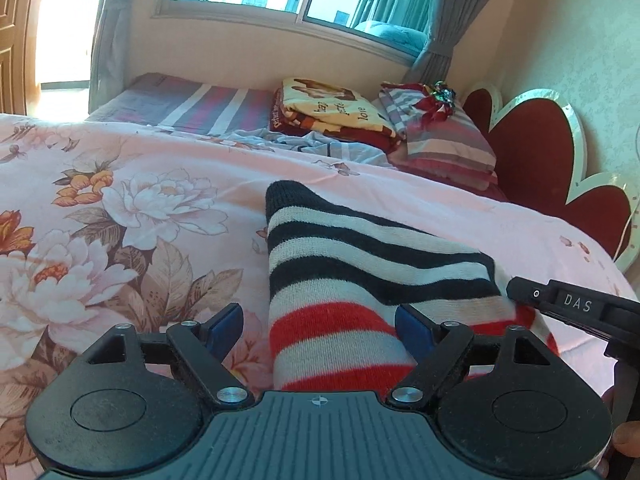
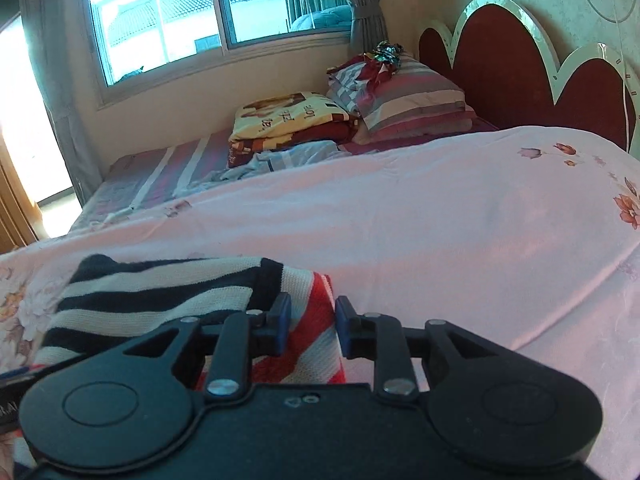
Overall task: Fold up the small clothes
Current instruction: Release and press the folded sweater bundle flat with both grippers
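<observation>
Plainly "DAS" on right gripper [image 1: 520, 292]

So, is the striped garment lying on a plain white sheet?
No, the striped knit garment lies on a pink floral bedspread, as the left wrist view shows.

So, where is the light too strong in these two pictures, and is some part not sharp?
Left wrist view: the doorway at the left is blown out white; the striped garment is fairly sharp, and straight edges bow. Right wrist view: the window glares, and the garment looks slightly soft.
</observation>
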`<state>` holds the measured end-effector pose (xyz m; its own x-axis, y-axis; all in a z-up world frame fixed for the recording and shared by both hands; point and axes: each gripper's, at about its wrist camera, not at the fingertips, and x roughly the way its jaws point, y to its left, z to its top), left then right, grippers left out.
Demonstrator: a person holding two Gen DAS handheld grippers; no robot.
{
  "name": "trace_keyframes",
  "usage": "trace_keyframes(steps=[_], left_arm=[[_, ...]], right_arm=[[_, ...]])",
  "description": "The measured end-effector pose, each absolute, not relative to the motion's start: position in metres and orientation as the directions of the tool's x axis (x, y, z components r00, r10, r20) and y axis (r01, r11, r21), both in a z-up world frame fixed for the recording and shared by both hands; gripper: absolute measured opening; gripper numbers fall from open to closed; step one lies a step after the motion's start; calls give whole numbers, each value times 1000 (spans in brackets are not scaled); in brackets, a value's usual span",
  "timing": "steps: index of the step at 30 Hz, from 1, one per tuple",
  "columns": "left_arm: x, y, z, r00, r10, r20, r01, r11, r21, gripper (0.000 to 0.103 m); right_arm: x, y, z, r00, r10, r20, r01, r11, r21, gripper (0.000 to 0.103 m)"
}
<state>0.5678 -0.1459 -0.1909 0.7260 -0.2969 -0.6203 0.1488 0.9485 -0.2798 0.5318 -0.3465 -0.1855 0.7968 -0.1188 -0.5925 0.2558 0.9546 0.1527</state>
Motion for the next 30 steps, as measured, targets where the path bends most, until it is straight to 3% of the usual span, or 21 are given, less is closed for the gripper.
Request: trace_keyframes(steps=[6, 11, 14, 20, 30], left_arm=[[515, -135, -188, 740, -321, -591, 197, 944, -265, 83], [509, -136, -193, 741, -314, -593, 167, 942, -290, 83], [509, -146, -198, 746, -301, -594, 190, 951, -243, 83], [496, -143, -181, 746, -296, -597, 216, 955, -203, 83], [453, -143, -189, 707, -324, -628, 243, 946, -214, 83]], right_arm=[[467, -317, -160, 834, -33, -550, 109, 988, 106, 27], [431, -298, -179, 817, -76, -571, 72, 997, -30, 25], [432, -298, -196, 820, -115, -561, 72, 993, -99, 25], [443, -321, -188, 787, -90, -611, 169, 983, 72, 30], [387, -316, -164, 819, -41, -573, 141, 981, 131, 30]])
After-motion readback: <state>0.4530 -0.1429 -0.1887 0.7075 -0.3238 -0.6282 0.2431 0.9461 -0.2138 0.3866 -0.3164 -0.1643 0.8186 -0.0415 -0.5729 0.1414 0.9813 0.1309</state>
